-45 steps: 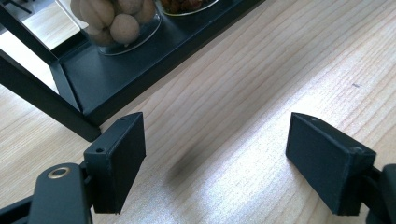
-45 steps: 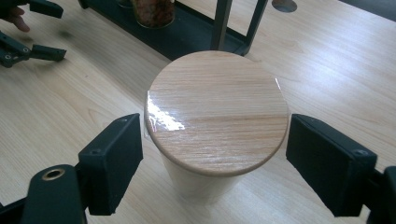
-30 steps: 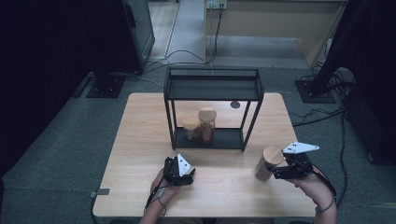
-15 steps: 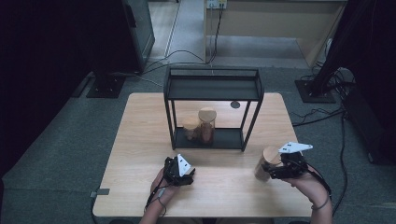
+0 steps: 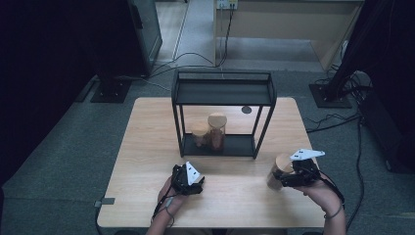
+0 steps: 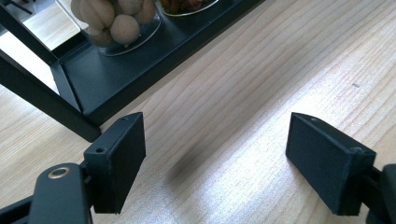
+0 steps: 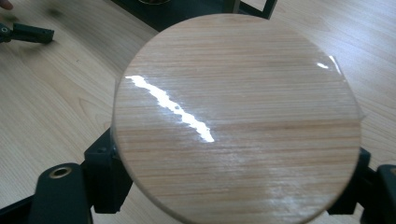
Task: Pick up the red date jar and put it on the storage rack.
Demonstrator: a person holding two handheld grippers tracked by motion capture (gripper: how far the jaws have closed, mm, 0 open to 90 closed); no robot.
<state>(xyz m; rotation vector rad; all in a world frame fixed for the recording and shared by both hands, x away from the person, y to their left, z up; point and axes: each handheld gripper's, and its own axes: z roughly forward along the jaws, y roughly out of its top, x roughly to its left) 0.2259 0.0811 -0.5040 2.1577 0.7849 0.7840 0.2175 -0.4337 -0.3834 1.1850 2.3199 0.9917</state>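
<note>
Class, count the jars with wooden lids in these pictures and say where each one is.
3. Two stand side by side on the black shelf rack's bottom tier: a shorter jar and a taller jar. The third jar is between the right gripper's jaws, near the table's front right.

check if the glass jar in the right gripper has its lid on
On: the round wooden lid caps the glass jar between the right gripper fingers.
</note>
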